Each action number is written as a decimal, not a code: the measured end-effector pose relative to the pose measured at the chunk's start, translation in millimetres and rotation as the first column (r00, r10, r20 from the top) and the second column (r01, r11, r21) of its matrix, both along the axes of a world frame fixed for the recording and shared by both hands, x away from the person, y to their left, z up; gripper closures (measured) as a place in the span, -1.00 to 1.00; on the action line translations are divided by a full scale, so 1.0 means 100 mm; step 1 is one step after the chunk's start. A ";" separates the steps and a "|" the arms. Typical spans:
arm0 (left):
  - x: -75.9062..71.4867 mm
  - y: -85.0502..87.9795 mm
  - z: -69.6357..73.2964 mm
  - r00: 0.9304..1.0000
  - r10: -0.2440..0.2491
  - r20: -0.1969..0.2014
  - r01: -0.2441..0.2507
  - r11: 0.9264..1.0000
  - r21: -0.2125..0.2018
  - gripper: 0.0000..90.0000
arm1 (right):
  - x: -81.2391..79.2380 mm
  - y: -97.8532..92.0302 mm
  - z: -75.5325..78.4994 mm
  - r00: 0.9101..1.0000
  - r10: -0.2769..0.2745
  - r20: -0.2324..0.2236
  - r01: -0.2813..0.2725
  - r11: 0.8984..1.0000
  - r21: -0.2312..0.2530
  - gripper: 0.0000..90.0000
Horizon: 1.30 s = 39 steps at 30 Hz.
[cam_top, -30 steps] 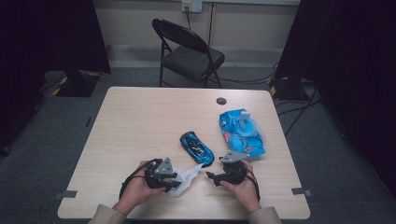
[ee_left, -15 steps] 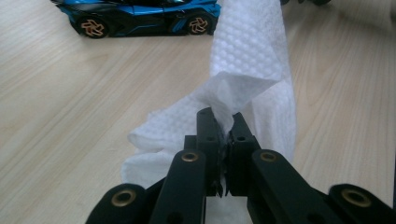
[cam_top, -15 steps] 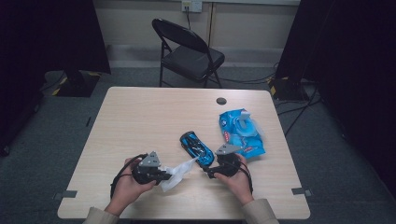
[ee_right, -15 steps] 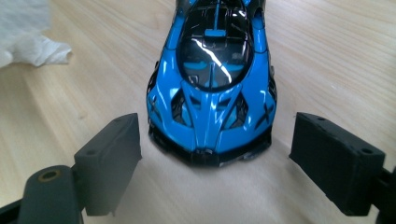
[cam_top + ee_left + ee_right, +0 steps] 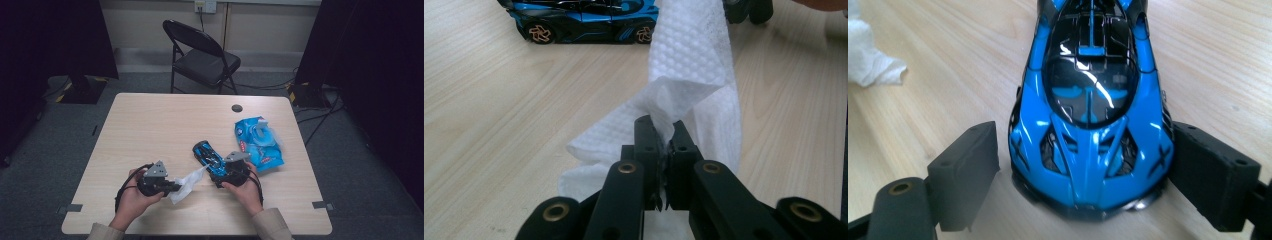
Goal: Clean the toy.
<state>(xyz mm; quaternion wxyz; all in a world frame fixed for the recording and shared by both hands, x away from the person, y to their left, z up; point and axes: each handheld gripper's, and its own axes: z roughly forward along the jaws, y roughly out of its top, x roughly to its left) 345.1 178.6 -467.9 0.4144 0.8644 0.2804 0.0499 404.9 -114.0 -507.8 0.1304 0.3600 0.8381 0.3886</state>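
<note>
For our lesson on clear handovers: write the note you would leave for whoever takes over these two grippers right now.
Left gripper: shut on the white embossed paper wipe.
Right gripper: open, jaws either side of the blue and black toy sports car, left pad apart from it.
Car stands on the pale wooden table, beside the blue plastic wipe packet.
Done: wipe picked up.
Left: probably grip the car, then wipe it.

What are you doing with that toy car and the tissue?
A person sits at a wooden table with a gripper in each hand. The left gripper has its jaws pinched shut on a white wipe. The right gripper has its jaws open on either side of a blue toy car, one jaw close against the car's side and the other a little apart from it. A blue wipe packet lies farther back. It looks like the car is about to get wiped.
</note>
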 end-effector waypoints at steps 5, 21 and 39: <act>0.00 0.02 -0.02 1.000 0.006 -0.005 -0.006 1.000 -0.001 0.93 | -0.01 0.05 0.00 0.999 -0.028 0.028 0.029 0.999 -0.036 -0.53; 0.29 -0.37 0.19 1.000 -0.010 0.023 0.011 0.999 -0.051 0.93 | -0.02 0.02 0.00 0.999 -0.033 0.031 0.034 0.999 -0.026 -0.43; 0.68 -1.22 -0.10 1.000 -0.013 -0.010 0.013 0.999 -0.034 0.92 | -0.02 0.02 0.00 0.999 -0.025 0.034 0.026 0.999 -0.033 -0.43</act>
